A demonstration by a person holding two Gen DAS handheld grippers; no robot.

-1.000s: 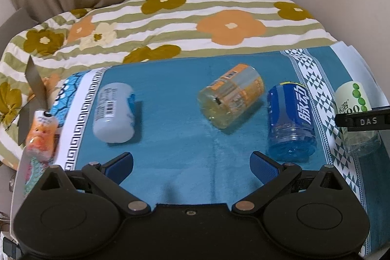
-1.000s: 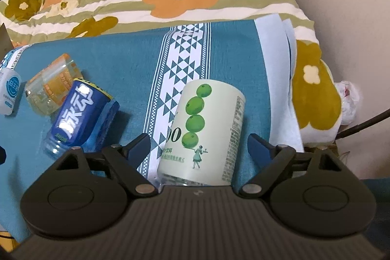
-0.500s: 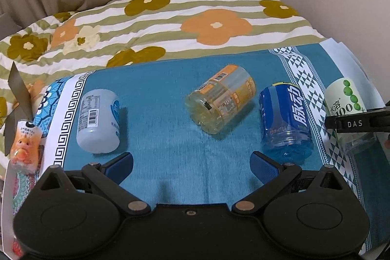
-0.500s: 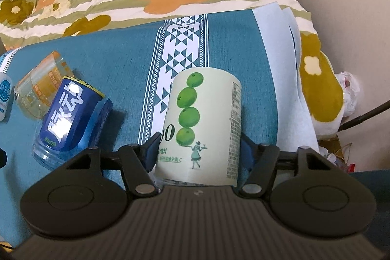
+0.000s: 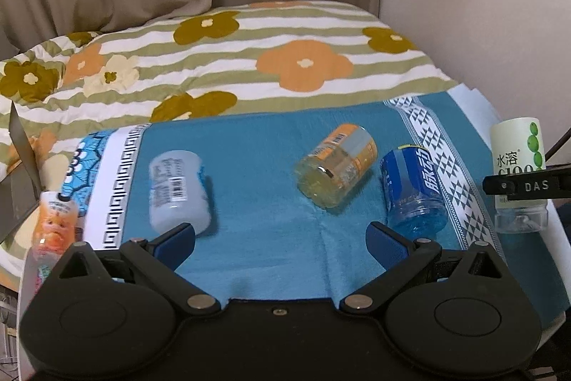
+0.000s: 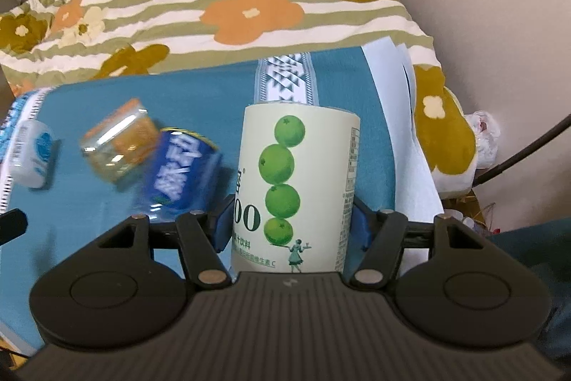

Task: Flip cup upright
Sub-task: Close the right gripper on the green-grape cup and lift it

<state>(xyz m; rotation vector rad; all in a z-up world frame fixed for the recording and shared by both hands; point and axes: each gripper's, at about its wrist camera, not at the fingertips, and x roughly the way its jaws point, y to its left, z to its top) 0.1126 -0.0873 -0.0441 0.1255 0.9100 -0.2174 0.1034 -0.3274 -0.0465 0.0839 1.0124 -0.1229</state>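
Observation:
My right gripper (image 6: 289, 227) is shut on a pale green cup with green fruit print (image 6: 296, 184) and holds it lifted and near upright; the cup also shows at the right edge of the left wrist view (image 5: 519, 166). A blue cup (image 5: 412, 188), an orange-yellow cup (image 5: 337, 165) and a white cup (image 5: 178, 190) lie on their sides on the teal cloth (image 5: 257, 238). My left gripper (image 5: 280, 240) is open and empty, low over the cloth's near edge, between the white and blue cups.
A small orange bottle (image 5: 53, 224) stands at the cloth's left edge. A floral striped quilt (image 5: 249, 59) covers the bed behind. A wall (image 5: 481, 6) runs along the right. A cable (image 6: 524, 152) and clutter lie off the bed's right side.
My right gripper closed on the green cup, lifted it off the cloth and tilted it toward upright. My left gripper stayed open and its view rose slightly.

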